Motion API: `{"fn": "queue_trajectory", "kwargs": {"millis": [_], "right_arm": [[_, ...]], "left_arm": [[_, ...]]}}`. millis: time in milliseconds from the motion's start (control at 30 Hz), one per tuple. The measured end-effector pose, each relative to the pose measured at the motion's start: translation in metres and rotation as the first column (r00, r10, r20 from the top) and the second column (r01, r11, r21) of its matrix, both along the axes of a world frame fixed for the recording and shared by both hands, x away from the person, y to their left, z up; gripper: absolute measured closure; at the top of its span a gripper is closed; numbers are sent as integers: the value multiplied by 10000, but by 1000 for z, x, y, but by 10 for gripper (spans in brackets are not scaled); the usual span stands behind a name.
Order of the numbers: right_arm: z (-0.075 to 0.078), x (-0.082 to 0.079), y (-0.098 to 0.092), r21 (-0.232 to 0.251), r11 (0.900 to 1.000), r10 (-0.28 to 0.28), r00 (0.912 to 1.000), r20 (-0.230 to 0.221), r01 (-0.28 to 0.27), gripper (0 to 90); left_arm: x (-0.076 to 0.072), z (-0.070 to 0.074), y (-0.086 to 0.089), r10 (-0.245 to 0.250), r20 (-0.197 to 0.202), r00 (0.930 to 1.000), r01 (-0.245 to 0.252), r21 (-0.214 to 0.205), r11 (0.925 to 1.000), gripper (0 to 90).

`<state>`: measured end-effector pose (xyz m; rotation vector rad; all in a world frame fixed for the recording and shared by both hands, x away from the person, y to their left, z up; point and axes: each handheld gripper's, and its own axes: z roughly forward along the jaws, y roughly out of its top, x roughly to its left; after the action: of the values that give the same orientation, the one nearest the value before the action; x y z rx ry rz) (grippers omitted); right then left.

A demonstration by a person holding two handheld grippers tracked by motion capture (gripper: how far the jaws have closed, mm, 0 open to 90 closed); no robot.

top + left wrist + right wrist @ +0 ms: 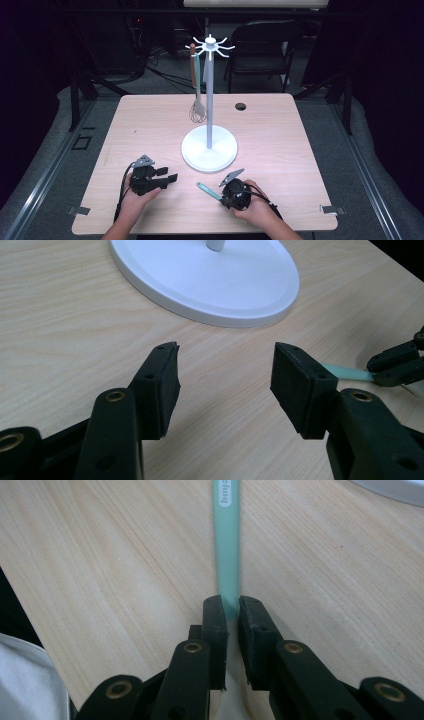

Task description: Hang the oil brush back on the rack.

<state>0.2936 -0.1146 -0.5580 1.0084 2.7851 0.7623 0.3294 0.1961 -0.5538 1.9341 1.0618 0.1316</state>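
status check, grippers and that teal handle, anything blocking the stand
Left gripper open, empty. Right gripper shut on teal handle, low over the table. White stand close ahead; whisk already hanging; nothing between.

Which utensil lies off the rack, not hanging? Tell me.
The teal-handled utensil, gripped by its handle between the right gripper fingers above the table. The whisk and the flat utensil beside it hang from the white rack.
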Motion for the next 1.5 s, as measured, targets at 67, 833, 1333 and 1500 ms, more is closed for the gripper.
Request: {"fn": "queue_trajectory", "kwargs": {"millis": [67,833,1333,1500], "right_arm": [[-1,-1,0,165,9999,-19,10000,81,18,824],[15,-6,-6,1643,9864,-178,9968,779,48,827],[12,-6,5,1813,9826,232,9953,941,-401,825],[7,-6,9,1856,9821,188,9966,806,-336,822]], "left_arm": [[0,0,-2,-123,-41,9999,123,-10,9999,434],[-6,-10,-39,-1890,-565,9804,1847,-740,9800,390],[-7,-10,-51,-2464,-728,9664,2368,-1190,9642,383],[-7,-8,-51,-2397,-660,9686,2293,-1355,9639,392]]}}
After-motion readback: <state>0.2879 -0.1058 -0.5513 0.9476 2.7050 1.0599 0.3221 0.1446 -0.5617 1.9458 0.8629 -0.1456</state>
